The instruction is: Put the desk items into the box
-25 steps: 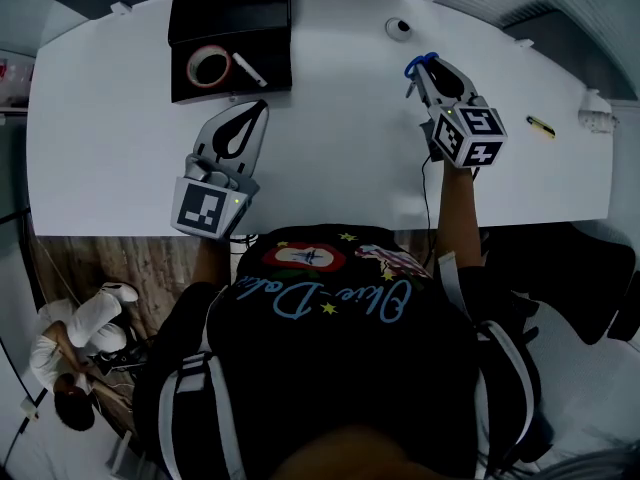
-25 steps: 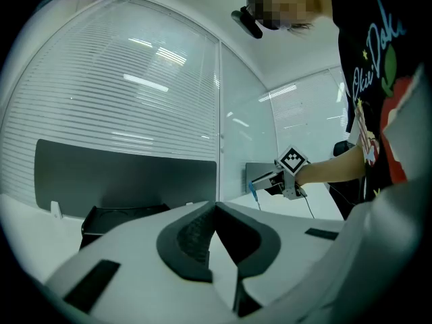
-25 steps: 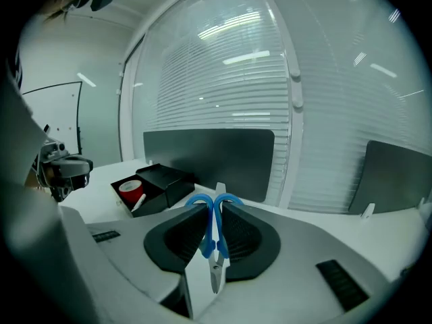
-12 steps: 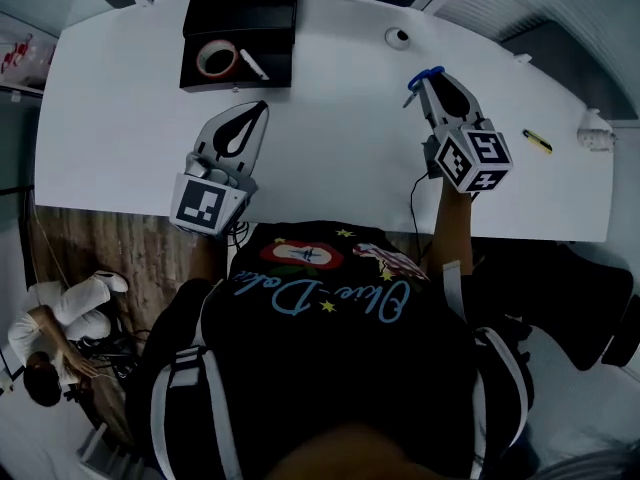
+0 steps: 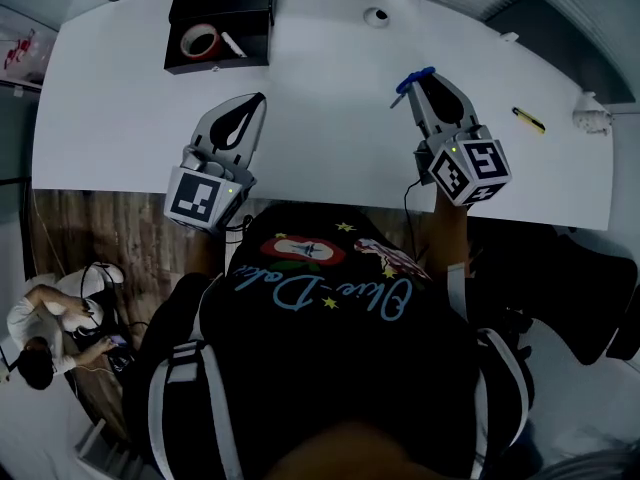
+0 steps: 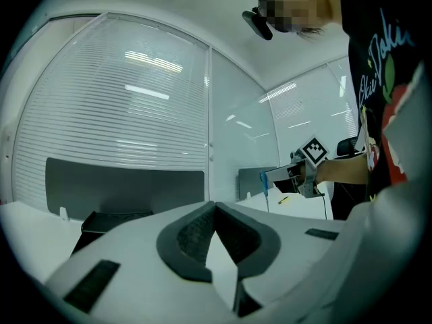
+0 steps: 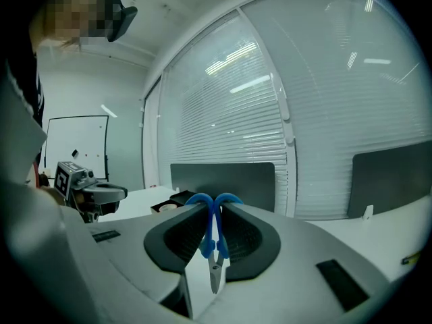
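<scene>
1. Grippers first, from the head view: the left gripper (image 5: 257,103) has its 2 jaws together with nothing between them. It hangs over the long white desk (image 5: 330,153). The right gripper (image 5: 420,80) is clamped on a pair of blue-handled metal scissors (image 5: 410,76), held above the desk.
2. At the desk's far left sits an open black rectangular box (image 5: 215,3), well apart from both grippers. Inside it lie a red-and-white roll of tape (image 5: 199,40) and a white marker pen (image 5: 232,44).
3. A small yellow-and-black stick-shaped item (image 5: 528,120) lies on the desk to the right of the right gripper.
4. In the left gripper view, the left gripper (image 6: 214,206) shows its dark pads meeting at the tips, with only an empty hollow behind them. The black box (image 6: 111,219) stands ahead to the left. The right gripper (image 6: 271,176) shows at the right with the scissors (image 6: 264,181) hanging down from its jaws.
5. In the right gripper view, the right gripper (image 7: 216,204) pinches the 2 blue handle loops of the scissors (image 7: 214,238) between its pads, with the blades pointing back towards the camera. The box (image 7: 181,198) with the tape roll (image 7: 165,207) lies ahead, and the left gripper (image 7: 118,192) is at the left.
</scene>
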